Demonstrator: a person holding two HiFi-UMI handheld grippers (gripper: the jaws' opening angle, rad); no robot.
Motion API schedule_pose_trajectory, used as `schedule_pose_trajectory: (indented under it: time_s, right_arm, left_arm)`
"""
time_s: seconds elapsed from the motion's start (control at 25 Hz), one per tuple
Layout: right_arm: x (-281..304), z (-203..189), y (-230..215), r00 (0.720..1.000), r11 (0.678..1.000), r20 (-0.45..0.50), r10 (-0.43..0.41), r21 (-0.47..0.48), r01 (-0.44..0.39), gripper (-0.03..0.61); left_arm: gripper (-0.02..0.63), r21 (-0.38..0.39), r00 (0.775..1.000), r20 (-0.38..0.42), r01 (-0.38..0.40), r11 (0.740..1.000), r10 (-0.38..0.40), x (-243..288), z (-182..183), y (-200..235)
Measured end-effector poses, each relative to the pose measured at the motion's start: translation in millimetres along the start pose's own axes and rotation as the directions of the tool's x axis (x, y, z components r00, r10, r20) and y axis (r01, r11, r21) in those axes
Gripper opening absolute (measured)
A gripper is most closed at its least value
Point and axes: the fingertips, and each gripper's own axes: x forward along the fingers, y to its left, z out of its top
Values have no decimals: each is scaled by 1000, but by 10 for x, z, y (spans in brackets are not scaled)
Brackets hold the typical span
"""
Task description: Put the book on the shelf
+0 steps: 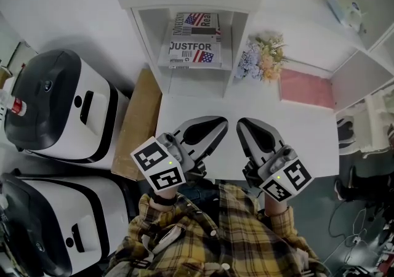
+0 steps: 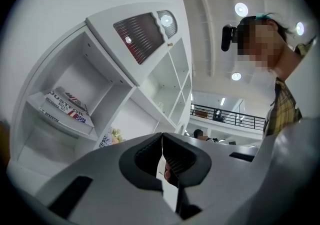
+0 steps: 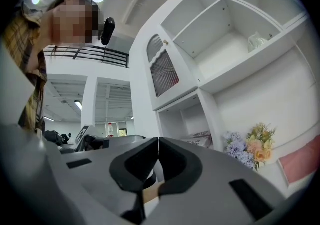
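Observation:
A book with "JUST FOR" and a flag on its cover (image 1: 192, 50) lies flat in the open compartment of the white shelf unit (image 1: 143, 36), with a second similar one (image 1: 198, 20) behind it. The left gripper view shows the book (image 2: 67, 106) low at the left, and the right gripper view shows the book (image 3: 201, 139) small inside the compartment. My left gripper (image 1: 223, 123) and right gripper (image 1: 241, 123) hover side by side over the white table (image 1: 308, 140), pointing at the shelf. Both are shut with nothing between the jaws, as seen at the left gripper (image 2: 161, 136) and the right gripper (image 3: 158, 140).
A bunch of artificial flowers (image 1: 265, 57) stands right of the compartment, beside a pink mat (image 1: 306, 88). Two black-and-white machines (image 1: 61, 106) fill the left side, with a wooden board (image 1: 138, 125) between them and the table. More open white shelves rise above.

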Motion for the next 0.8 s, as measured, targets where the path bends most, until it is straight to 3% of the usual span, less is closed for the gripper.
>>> schedule_pose_trajectory:
  time_s: [0.8]
  right_arm:
    - [250,-178,-2,999,1000,-49,8,19,-7,18]
  left_arm:
    - [20,19,999,-48,-23,1000,24,-64,-16,185]
